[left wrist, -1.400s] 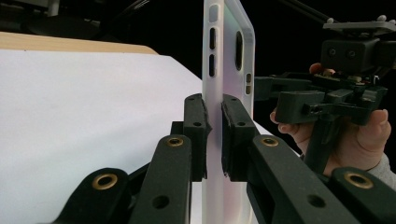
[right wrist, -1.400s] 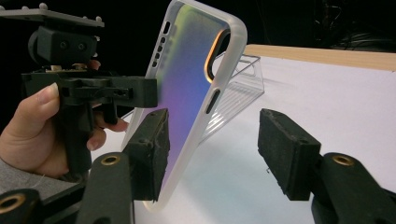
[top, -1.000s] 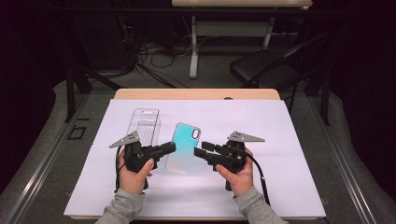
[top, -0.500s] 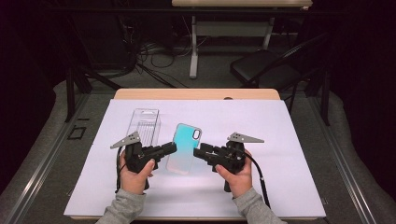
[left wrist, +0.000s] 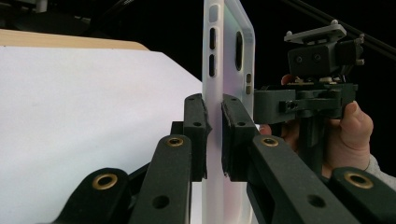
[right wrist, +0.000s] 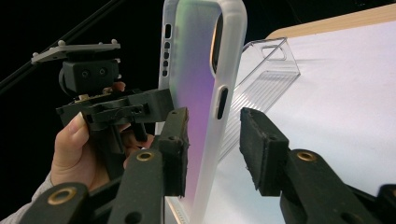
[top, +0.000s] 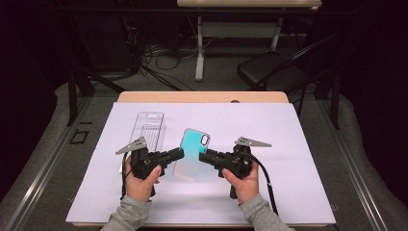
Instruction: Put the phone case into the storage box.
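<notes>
Phone case (top: 191,153) (left fingers (left wrist: 195,122) clamped)

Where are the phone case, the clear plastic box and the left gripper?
phone case (top: 192,150), high view, middle of its teal back.
clear box (top: 150,126), high view, its ribbed middle.
left gripper (left wrist: 214,133), left gripper view, between its fingers, shut on the case's edge.

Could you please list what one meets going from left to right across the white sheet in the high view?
Clear plastic packaging tray → left gripper, shut on the case → translucent teal phone case → right gripper, whose jaws have been closing around the case's other edge, one pad not yet touching.
</notes>
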A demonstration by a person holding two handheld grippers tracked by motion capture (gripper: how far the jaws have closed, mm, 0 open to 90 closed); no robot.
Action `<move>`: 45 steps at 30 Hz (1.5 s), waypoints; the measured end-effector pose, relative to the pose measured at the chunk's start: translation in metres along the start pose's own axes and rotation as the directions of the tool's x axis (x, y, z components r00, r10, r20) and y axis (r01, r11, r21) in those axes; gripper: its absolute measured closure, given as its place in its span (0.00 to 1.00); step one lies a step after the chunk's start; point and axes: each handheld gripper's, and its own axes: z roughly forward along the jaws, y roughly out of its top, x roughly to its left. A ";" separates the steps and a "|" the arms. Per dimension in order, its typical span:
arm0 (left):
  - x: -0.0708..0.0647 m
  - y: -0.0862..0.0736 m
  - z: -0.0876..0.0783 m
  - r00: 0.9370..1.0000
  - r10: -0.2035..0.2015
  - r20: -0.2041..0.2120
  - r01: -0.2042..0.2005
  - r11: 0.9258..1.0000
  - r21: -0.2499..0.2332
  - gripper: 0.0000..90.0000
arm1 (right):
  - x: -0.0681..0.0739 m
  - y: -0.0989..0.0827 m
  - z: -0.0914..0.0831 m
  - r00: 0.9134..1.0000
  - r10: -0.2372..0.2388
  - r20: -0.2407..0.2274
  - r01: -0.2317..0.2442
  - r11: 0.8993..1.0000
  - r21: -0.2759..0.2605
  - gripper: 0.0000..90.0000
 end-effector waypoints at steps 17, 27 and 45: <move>-0.001 -0.001 0.002 1.000 0.003 0.003 -0.003 1.000 0.005 0.92 | -0.003 0.000 0.000 0.999 0.046 -0.025 -0.046 0.999 0.007 0.82; -0.002 -0.001 0.003 1.000 0.003 0.006 -0.003 1.000 0.004 0.92 | -0.003 -0.001 0.001 0.998 0.049 -0.031 -0.049 0.999 0.009 0.85; -0.004 -0.002 0.004 1.000 0.004 0.011 -0.005 1.000 0.007 0.92 | -0.004 -0.001 0.000 0.997 0.065 -0.030 -0.064 0.998 0.015 0.89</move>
